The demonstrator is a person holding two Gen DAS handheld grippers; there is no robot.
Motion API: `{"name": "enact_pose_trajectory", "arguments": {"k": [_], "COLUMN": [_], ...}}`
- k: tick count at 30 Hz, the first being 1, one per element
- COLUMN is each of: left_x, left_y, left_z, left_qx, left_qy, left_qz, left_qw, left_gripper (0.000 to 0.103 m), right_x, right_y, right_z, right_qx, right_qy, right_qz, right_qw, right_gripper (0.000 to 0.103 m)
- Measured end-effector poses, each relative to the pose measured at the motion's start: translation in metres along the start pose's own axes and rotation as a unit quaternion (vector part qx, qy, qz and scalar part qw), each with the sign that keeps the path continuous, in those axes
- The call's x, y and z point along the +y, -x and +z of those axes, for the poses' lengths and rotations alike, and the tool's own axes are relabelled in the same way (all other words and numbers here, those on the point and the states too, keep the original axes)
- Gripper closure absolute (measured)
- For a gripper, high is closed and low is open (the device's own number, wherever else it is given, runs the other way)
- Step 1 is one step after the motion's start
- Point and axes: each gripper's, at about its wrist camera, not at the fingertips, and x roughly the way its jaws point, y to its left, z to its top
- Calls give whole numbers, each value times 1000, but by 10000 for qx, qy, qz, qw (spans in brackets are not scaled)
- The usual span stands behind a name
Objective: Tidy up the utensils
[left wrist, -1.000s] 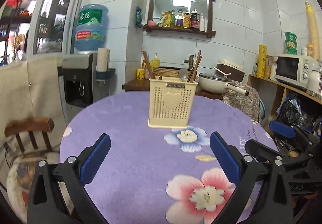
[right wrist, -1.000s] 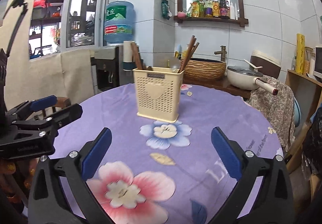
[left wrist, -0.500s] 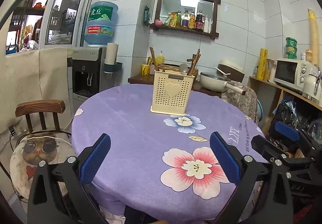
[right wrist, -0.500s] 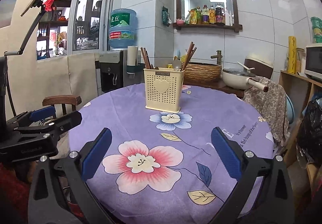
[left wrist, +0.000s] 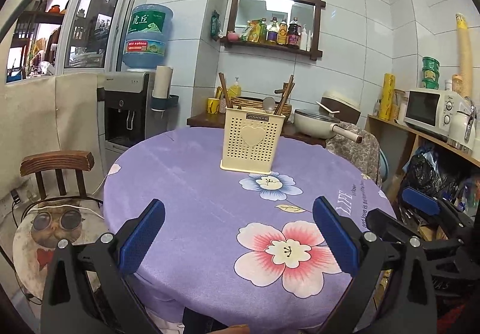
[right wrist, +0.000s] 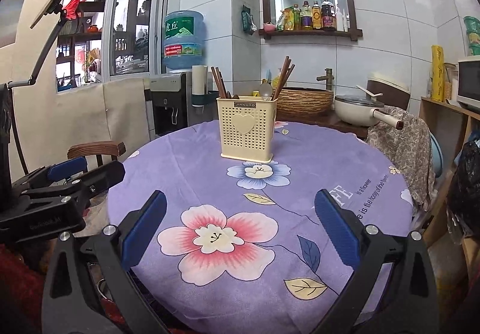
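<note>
Cream plastic, perforated, heart on the front: utensil holder [left wrist: 251,143] upright toward the far side of the round counter [left wrist: 186,184] under a purple flowered cloth, seen from the left wrist. Dark chopsticks [left wrist: 224,90] sticking up at the left corner, more chopsticks and a pale spoon [left wrist: 269,103] leaning at the right. Left gripper [left wrist: 238,232] low at the near edge, well apart from the holder, blue pads spread wide, nothing between them. Right gripper [left wrist: 420,208] visible at the right margin, off the counter's edge. No loose utensil anywhere on the cloth in this view. From the right wrist, same holder [right wrist: 246,128] centred beyond the blue flower print, chopsticks [right wrist: 218,82] and spoon [right wrist: 265,91] standing inside. Right gripper [right wrist: 240,226] likewise wide open and empty, hovering over the near part of the cloth; left gripper [right wrist: 69,175] off to the left beside the counter, also holding nothing. Judged from this: every visible utensil already in the holder, nothing left lying out, so sorting apparently finished or very nearly so. Contents of individual compartments hidden behind the front wall.
</note>
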Motion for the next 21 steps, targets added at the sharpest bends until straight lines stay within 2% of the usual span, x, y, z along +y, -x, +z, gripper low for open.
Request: {"name": "enact_pose_trajectory", "arguments": {"k": [21], "left_x": [2], "left_y": [1], "left_z": [1], "left_qx": [20], "left_qy": [5], "left_qz": [19], "left_qw": [10000], "left_gripper": [6], "right_x": [1], "right_y": [-2], "right_z": [0], "right_qx": [43], "right_qy": [35], "right_qz": [26], "right_qw": [10000], "right_gripper": [6]}}
